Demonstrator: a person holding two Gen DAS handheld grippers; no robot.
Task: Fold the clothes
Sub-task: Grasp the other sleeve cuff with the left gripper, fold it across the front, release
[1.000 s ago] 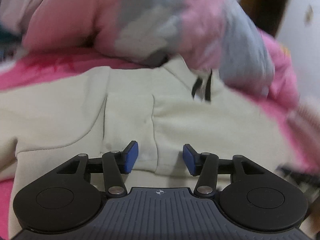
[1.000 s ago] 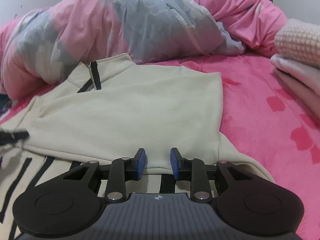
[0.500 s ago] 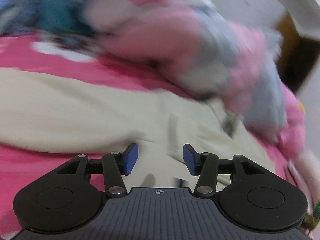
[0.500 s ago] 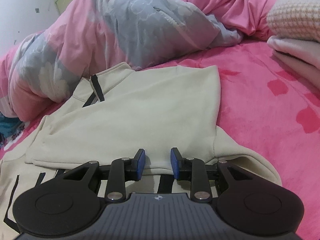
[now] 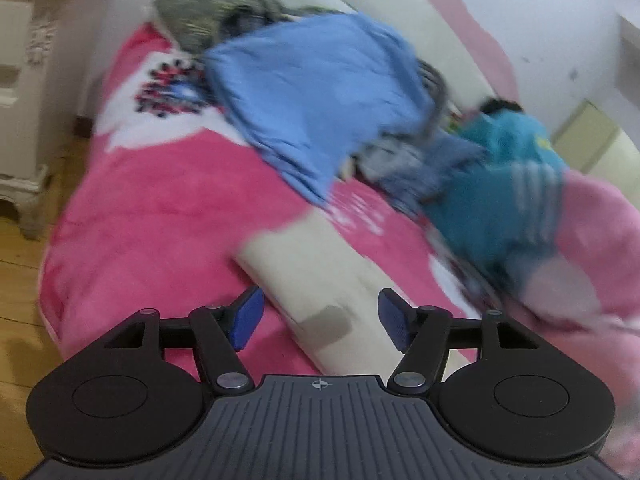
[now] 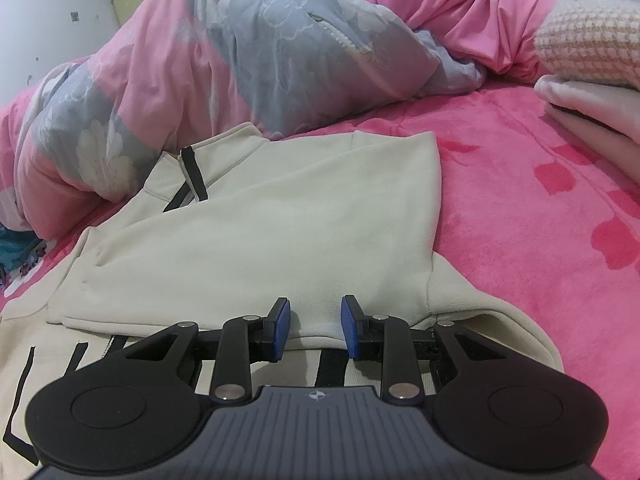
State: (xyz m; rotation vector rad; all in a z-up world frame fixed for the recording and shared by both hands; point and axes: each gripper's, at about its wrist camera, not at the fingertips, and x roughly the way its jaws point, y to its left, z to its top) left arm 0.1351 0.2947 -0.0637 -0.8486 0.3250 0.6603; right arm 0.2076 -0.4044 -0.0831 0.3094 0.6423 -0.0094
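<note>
A cream sweatshirt (image 6: 280, 232) lies on the pink blanket (image 6: 540, 240), its right side folded over the body. Its collar with black zip tape (image 6: 192, 172) points to the far left, and black stripes (image 6: 332, 364) show under the folded edge. My right gripper (image 6: 314, 328) hovers at that near folded edge, jaws a little apart, with the hem lying between the blue pads (image 6: 280, 326) and not pinched. In the blurred left wrist view, my left gripper (image 5: 320, 316) is open wide over the stretched-out cream sleeve (image 5: 304, 264), near the bed's left edge.
A pink and grey quilt (image 6: 260, 52) is bunched behind the sweatshirt. Folded cream and knitted items (image 6: 592, 92) are stacked at the right. A blue cloth (image 5: 320, 92), a teal garment (image 5: 500, 200) and an olive one (image 5: 208, 8) lie beyond the sleeve. White nightstand (image 5: 24, 80) and wooden floor (image 5: 20, 300) at left.
The left gripper has swung left, from over the sweatshirt's chest to the sleeve by the bed's edge, staying open. The right gripper has barely moved, its gap unchanged.
</note>
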